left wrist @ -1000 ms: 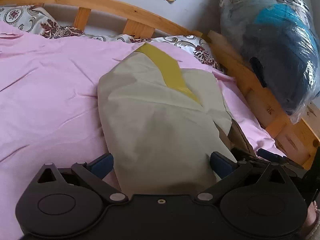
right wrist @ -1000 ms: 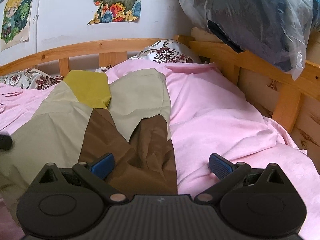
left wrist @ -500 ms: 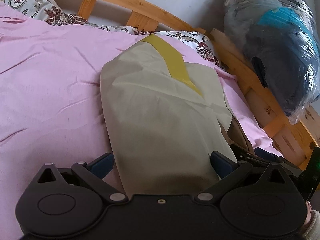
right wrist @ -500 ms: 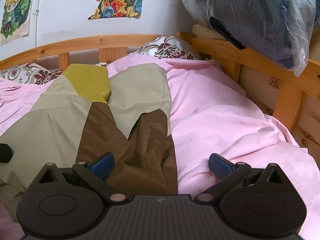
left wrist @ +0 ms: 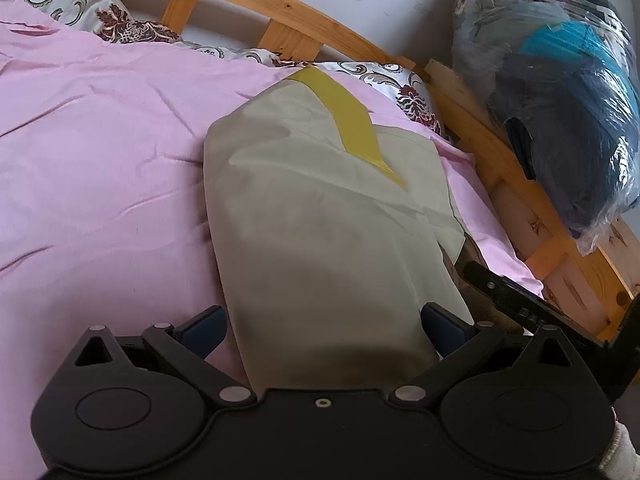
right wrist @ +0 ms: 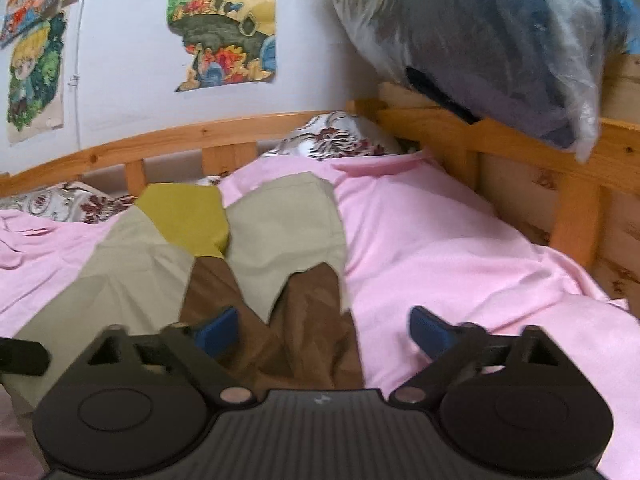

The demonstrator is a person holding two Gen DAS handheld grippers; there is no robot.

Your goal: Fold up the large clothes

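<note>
Left wrist view: the left claw (left wrist: 322,330) stands spread wide, its blue pads either side of the beige garment (left wrist: 320,216), which lies flat on the pink bed sheet (left wrist: 100,160).

Right wrist view: the right claw (right wrist: 323,331) is closing over the garment's brown part (right wrist: 308,320), pads not pressing it; the wooden bed frame (right wrist: 500,140) lies beyond.

Light: soft, even daylight; neither view shows its source
Shadows: a dim patch on the near end of the beige garment (left wrist: 320,264), just ahead of the left gripper (left wrist: 323,330)
Glare: pale sheen on the plastic bag (right wrist: 500,40)
Blur: right wrist view smeared throughout; left wrist view sharper
Distortion: fisheye bows the wooden bed rail (left wrist: 280,4); corners go black
</note>
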